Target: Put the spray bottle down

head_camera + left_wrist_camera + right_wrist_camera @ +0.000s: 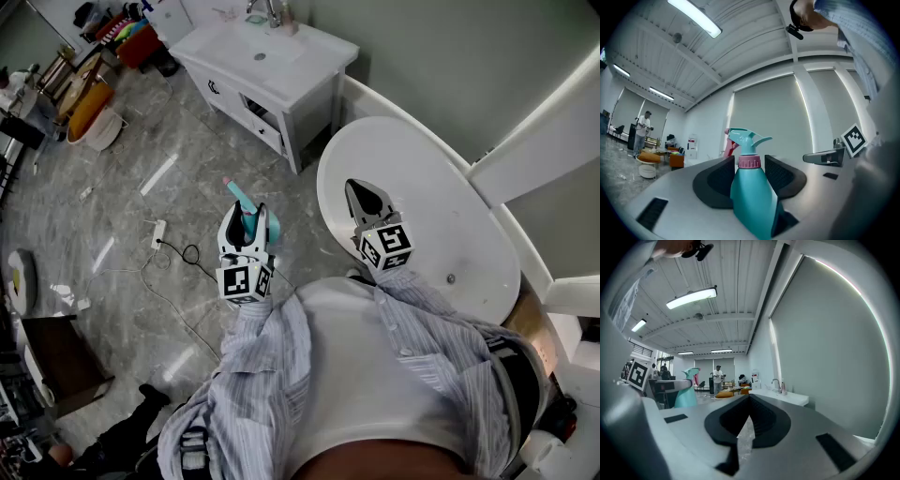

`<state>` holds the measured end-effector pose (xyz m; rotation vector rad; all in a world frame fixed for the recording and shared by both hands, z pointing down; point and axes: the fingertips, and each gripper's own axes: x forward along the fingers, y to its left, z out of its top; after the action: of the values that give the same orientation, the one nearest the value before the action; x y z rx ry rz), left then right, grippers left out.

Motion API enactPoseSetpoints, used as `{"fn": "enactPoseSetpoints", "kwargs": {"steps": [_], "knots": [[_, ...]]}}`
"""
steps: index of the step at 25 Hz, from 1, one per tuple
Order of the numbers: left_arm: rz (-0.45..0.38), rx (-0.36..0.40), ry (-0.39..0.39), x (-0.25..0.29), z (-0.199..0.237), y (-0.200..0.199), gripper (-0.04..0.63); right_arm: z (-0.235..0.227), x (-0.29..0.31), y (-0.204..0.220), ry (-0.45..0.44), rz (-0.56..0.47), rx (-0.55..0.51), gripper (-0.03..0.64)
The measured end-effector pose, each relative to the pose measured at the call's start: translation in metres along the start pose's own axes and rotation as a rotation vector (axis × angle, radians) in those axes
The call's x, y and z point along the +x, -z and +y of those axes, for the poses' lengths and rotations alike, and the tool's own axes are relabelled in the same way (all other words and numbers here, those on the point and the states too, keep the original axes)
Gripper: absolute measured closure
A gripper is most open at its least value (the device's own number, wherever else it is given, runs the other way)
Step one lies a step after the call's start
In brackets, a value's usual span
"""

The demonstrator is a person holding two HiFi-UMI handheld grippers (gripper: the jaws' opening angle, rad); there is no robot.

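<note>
bottle [752, 197] first: its teal body fills the gap between the jaws of the left gripper [750, 160], and the two dark pads clamp its shoulders from either side, standing wide because the body is wide. it is not ahead of the jaws or beside them but right in them, so no reach is called for. its long axis runs upright, across the line the jaws point along. the base sits low between the pads, while the pink collar and the spray head rise above their tips. the head's spout points to the left of the jaws and a curved piece sweeps to their right.

the right gripper [750, 399] has its jaws together on nothing. it hangs well apart, to the right of the bottle, so the left hand is plainly the one to do the setting down.

below the left jaws lies only floor [141, 187], a good way down. a white tub [422, 187] lies to their right, under the right gripper. lowering with the base kept downward looks like what the move needs. which surface is meant i cannot tell.

the bottle looks like smooth, hard plastic, teal with pink trim. whether it holds liquid does not show.
</note>
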<state>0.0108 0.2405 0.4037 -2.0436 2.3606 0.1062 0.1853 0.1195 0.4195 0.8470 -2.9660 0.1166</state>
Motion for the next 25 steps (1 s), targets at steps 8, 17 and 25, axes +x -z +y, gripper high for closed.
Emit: {"fn": "enactPoseSetpoints", "kwargs": {"steps": [8, 17, 25], "knots": [[-0.001, 0.001, 0.0, -0.003, -0.002, -0.004, 0.397, 0.001, -0.004, -0.002, -0.003, 0.001, -0.003, 0.601], [-0.003, -0.001, -0.004, -0.008, 0.0, 0.0, 0.397, 0.005, -0.004, 0.005, -0.008, 0.009, 0.007, 0.601], [-0.008, -0.006, -0.004, -0.014, 0.008, 0.001, 0.399, 0.014, -0.002, 0.006, -0.009, 0.015, -0.002, 0.601]]}}
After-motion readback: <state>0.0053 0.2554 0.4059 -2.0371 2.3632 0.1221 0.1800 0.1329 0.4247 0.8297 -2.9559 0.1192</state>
